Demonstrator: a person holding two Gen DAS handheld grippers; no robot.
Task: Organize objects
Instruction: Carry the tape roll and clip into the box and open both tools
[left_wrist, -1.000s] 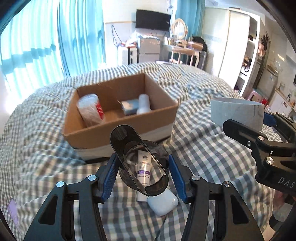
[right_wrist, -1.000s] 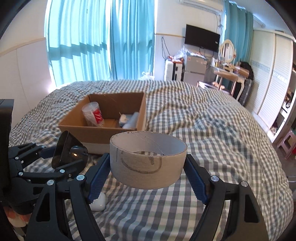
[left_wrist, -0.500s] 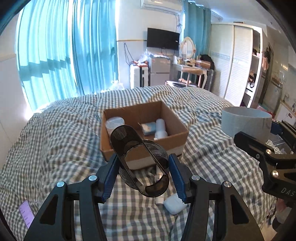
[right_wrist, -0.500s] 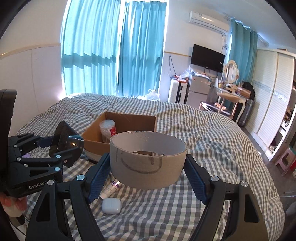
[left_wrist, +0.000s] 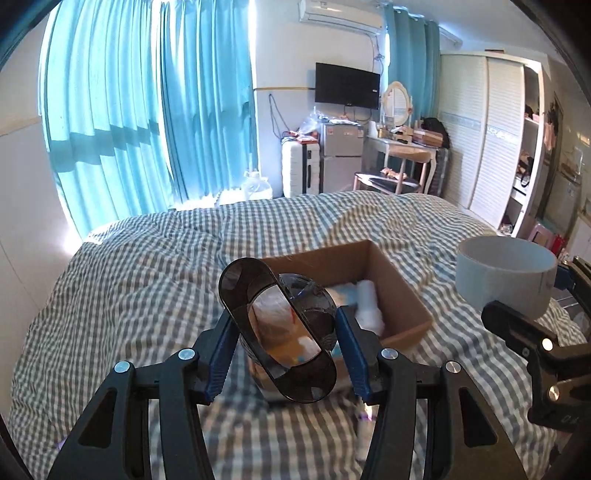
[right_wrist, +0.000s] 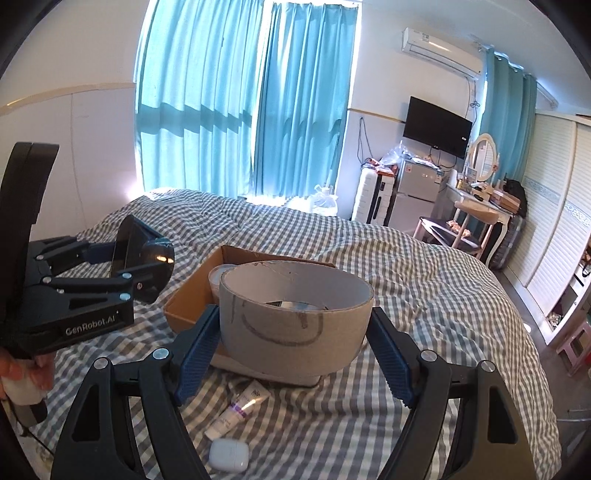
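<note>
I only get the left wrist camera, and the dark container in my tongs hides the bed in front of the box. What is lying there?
Observer: A white earbud case lies on the blanket, nearest to you.
Operator: Anything between it and the box?
Observer: A white tube with a purple band lies flat there, its wide end towards the cardboard box.
Operator: Is the tape roll on my right held from both sides?
Observer: Yes, the right tongs press on the tape roll from left and right.
</note>
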